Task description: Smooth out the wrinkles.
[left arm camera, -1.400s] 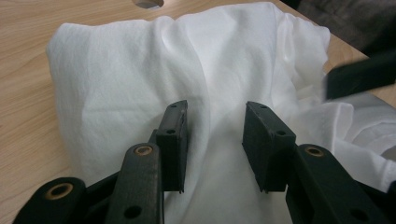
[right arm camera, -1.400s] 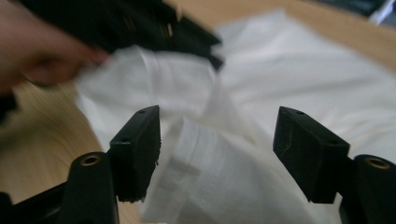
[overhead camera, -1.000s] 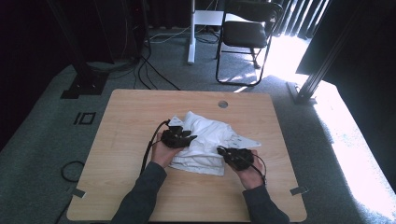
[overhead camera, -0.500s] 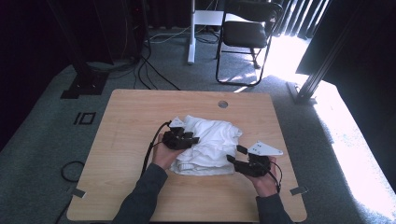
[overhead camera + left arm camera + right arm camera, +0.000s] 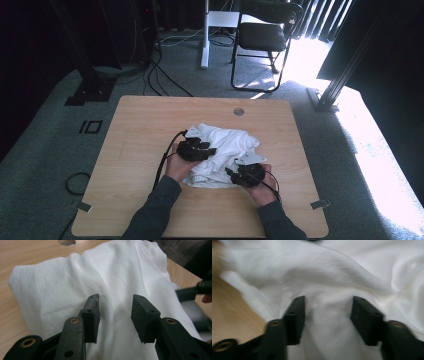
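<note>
Since half a second ago the right gripper [image 5: 236, 173] has come in from the table's right edge onto the near right part of the white cloth [image 5: 226, 150], and its jaws have just been closing with a ridge of cloth standing between them. Seen from the right gripper view, the right gripper [image 5: 327, 317] has its two black jaws set partly apart, pressed down into the fabric; a soft fold rises in the gap, but whether the pads pinch it cannot be told, since the picture is blurred. Beside the left jaw a strip of bare wood shows where the cloth ends.

Over the same time the left gripper [image 5: 199, 150] has kept its place on the cloth's left side. From the left gripper view, the left gripper [image 5: 114, 315] has its jaws about half open, resting on the white cloth [image 5: 75, 285] with a low wrinkle between them and daylight on either side of it, so nothing is clamped.

The cloth lies crumpled and roughly folded in the middle of the wooden table [image 5: 140, 130], near the person's edge, just short of the round hole [image 5: 238, 111] in the tabletop. Both hands come in from the near side, sleeves dark, cables trailing back. Beyond the table stands a black chair [image 5: 265, 37] on grey carpet
</note>
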A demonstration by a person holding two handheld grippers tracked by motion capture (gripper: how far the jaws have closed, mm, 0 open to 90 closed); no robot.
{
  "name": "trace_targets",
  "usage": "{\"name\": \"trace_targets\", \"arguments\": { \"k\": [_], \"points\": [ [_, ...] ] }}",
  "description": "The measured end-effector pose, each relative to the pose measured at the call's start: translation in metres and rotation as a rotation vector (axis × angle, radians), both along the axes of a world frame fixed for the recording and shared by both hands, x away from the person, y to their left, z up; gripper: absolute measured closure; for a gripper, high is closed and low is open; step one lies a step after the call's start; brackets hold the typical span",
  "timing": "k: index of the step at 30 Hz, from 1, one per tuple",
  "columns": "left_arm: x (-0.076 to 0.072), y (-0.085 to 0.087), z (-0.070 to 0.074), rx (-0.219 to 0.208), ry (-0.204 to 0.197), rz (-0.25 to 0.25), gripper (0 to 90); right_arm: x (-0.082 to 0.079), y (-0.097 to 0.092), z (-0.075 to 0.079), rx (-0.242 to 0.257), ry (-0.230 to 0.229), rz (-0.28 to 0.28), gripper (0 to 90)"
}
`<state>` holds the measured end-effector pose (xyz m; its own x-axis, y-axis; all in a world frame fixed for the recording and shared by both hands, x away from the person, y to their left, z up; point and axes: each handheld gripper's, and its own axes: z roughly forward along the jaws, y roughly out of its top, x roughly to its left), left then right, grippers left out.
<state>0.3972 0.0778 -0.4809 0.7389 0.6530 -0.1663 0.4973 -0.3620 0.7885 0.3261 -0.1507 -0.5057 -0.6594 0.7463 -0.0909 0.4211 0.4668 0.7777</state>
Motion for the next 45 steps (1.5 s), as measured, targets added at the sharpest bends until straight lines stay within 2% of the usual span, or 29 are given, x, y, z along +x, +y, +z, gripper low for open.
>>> {"name": "trace_targets", "arguments": {
  "k": [1, 2, 5, 8, 9, 11, 13, 15, 16, 17, 18, 20, 23, 25, 27, 28, 29, 30, 32, 35, 36, 37, 38, 39, 41, 42, 43, 44, 45],
  "points": [
    [0.0, 0.0, 0.0, 0.003, 0.002, -0.002, 59.6, 0.0, -0.002, -0.001, -0.005, 0.003, -0.007, 69.9],
    [0.0, 0.0, 0.0, 0.006, -0.001, -0.001, 59.4, 0.0, -0.006, 0.002, 0.029, 0.014, -0.008, 78.1],
    [0.0, 0.002, -0.001, 0.005, 0.0, 0.006, 59.2, -0.007, -0.024, 0.017, 0.095, -0.018, -0.016, 83.4],
    [0.0, 0.004, -0.002, 0.004, 0.001, 0.011, 58.7, -0.015, -0.044, 0.028, 0.104, -0.049, -0.042, 88.3],
    [0.0, 0.005, -0.002, 0.003, 0.001, 0.012, 58.5, -0.017, -0.052, 0.03, 0.111, -0.043, -0.045, 88.8],
    [0.0, 0.006, -0.002, 0.005, 0.002, 0.015, 58.3, -0.02, -0.066, 0.027, 0.09, -0.026, -0.058, 88.8],
    [0.0, 0.009, -0.001, -0.01, 0.003, 0.021, 57.7, -0.018, -0.078, 0.018, 0.071, 0.041, -0.072, 88.4],
    [0.001, 0.012, 0.001, -0.02, -0.005, 0.031, 57.4, -0.014, -0.085, 0.009, 0.059, 0.104, -0.075, 82.3],
    [0.001, 0.013, 0.003, -0.023, -0.012, 0.035, 57.5, -0.012, -0.087, 0.008, 0.069, 0.103, -0.089, 72.9],
    [0.002, 0.015, 0.005, -0.023, -0.016, 0.039, 57.5, -0.01, -0.089, 0.008, 0.1, 0.092, -0.114, 61.6],
    [0.003, 0.015, 0.006, -0.023, -0.018, 0.042, 57.5, -0.007, -0.092, 0.011, 0.161, 0.073, -0.133, 56.7],
    [0.006, 0.015, 0.008, -0.022, -0.025, 0.054, 57.5, 0.001, -0.093, 0.018, 0.229, 0.038, -0.18, 55.8],
    [0.009, 0.012, 0.009, -0.032, -0.024, 0.052, 57.5, 0.018, -0.084, 0.026, 0.259, -0.001, -0.222, 55.9],
    [0.008, 0.007, 0.007, -0.018, -0.02, 0.04, 57.5, 0.031, -0.076, 0.029, 0.271, -0.01, -0.241, 52.0],
    [0.007, 0.001, 0.003, -0.004, -0.016, 0.029, 57.2, 0.044, -0.065, 0.03, 0.237, -0.021, -0.264, 48.1],
    [0.006, -0.002, 0.001, 0.003, -0.013, 0.024, 56.7, 0.054, -0.059, 0.027, 0.206, 0.004, -0.269, 47.8],
    [0.005, -0.005, -0.001, 0.016, -0.011, 0.017, 56.6, 0.062, -0.057, 0.023, 0.177, 0.035, -0.275, 55.7],
    [0.004, -0.008, -0.003, 0.025, -0.013, 0.017, 55.9, 0.067, -0.056, 0.019, 0.144, 0.048, -0.274, 71.0],
    [0.003, -0.01, -0.005, 0.041, -0.016, 0.008, 54.8, 0.072, -0.062, 0.015, 0.116, 0.057, -0.305, 82.5],
    [0.004, -0.011, -0.009, 0.026, -0.003, 0.0, 54.6, 0.07, -0.087, 0.017, 0.197, 0.044, -0.384, 85.9],
    [0.004, -0.011, -0.011, 0.025, 0.0, -0.003, 54.6, 0.07, -0.093, 0.015, 0.204, 0.045, -0.406, 85.7],
    [0.004, -0.012, -0.012, 0.028, -0.001, -0.004, 54.6, 0.072, -0.097, 0.01, 0.193, 0.052, -0.428, 84.4],
    [0.004, -0.012, -0.013, 0.03, -0.004, 0.004, 54.4, 0.075, -0.1, 0.004, 0.171, 0.072, -0.445, 78.3],
    [0.004, -0.012, -0.013, 0.035, -0.006, 0.009, 53.7, 0.078, -0.101, -0.005, 0.137, 0.106, -0.464, 68.1],
    [0.003, -0.008, -0.012, 0.013, -0.002, 0.012, 53.5, 0.081, -0.107, -0.019, 0.1, 0.148, -0.525, 64.0],
    [0.002, -0.006, -0.011, 0.008, -0.006, 0.017, 53.3, 0.079, -0.111, -0.022, 0.122, 0.16, -0.545, 60.9],
    [0.001, -0.004, -0.008, 0.003, -0.017, 0.019, 53.3, 0.074, -0.113, -0.02, 0.156, 0.15, -0.554, 56.9],
    [0.001, -0.002, -0.006, -0.002, -0.022, 0.02, 53.1, 0.066, -0.113, -0.012, 0.195, 0.117, -0.533, 53.4],
    [0.001, 0.0, -0.003, -0.014, -0.031, 0.027, 53.2, 0.06, -0.112, -0.006, 0.214, 0.089, -0.512, 51.5]
  ]
}}
